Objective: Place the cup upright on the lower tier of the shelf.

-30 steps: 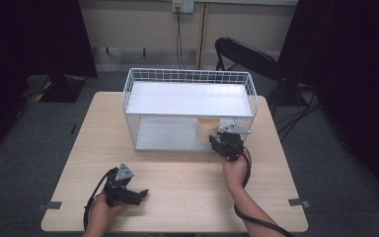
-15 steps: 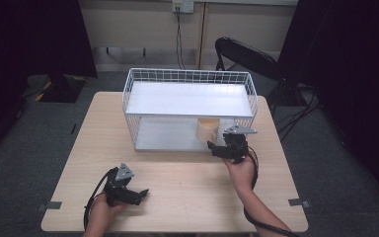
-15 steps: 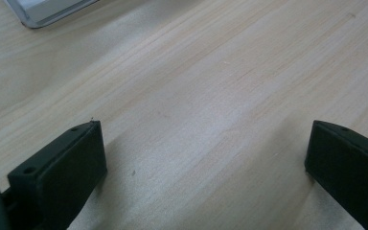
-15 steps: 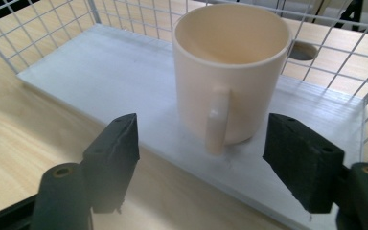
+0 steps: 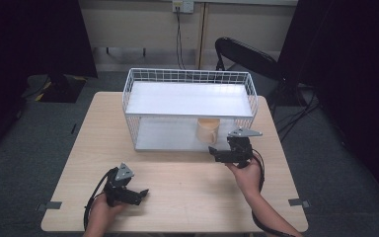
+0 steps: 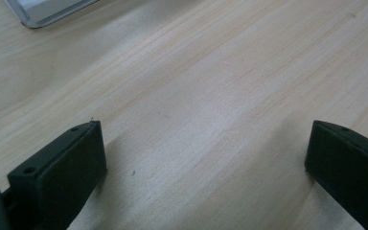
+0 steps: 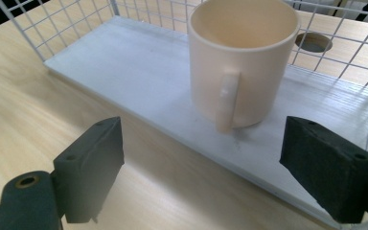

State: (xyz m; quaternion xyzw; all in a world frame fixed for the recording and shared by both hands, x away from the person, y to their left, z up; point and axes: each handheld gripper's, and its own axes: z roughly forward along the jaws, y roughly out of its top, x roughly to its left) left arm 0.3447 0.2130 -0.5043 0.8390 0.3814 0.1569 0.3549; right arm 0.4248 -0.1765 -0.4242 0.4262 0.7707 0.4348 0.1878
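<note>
Cream mug (image 7: 243, 62) upright on the lower shelf of the white wire rack (image 5: 187, 98), mouth up, handle toward the right gripper (image 7: 218, 167). Jaws wide apart just before it, empty; left gripper (image 6: 203, 163) likewise spread over bare table (image 5: 192, 187).

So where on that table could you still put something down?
Bare wood lies between the left claw and right claw, and left of the wire rack. The rack's top shelf is bare; the lower shelf is crowded around the mug.
</note>
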